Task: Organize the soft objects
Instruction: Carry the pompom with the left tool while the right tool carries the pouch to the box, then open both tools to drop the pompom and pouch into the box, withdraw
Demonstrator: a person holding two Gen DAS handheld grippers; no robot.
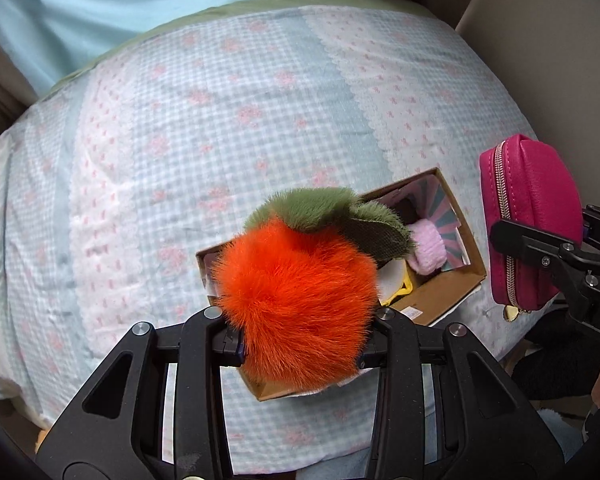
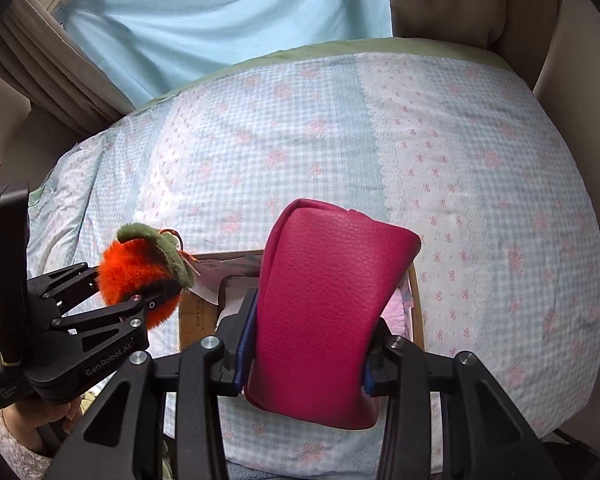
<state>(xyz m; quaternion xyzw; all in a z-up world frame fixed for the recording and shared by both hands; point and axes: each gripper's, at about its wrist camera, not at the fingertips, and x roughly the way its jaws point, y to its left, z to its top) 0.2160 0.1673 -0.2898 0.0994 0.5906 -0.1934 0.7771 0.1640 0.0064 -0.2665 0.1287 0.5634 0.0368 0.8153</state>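
Two loaded grippers above an open cardboard box [image 1: 440,292] on a bed [image 1: 220,120] with a checked blue-and-pink cover. I hold the left gripper [image 1: 300,344] closed on a fluffy orange plush fruit [image 1: 296,304] with green leaves; the fur bulges forward past the fingertips, and the toy hangs directly over the near left end of the box. The right gripper [image 2: 306,368] is closed on a pink zip pouch [image 2: 324,312], clamped near its lower end.

Key relation: the box lies just ahead of and below both grippers, its long axis running from near left to far right in the left wrist view. The plush fruit is over that opening, so I judge the left gripper the nearer one for a drop. From the left wrist view, the pouch sits to the right of the box, off its far right corner, with its long axis upright along the fingers; it would have to travel left to clear the box wall.

Inside the box, beyond the left gripper's load, a pale pink fuzzy item [image 1: 430,250] and something yellow [image 1: 402,290] fill the far half. Whether the box floor under the fruit is free I cannot tell; the fur hides it.
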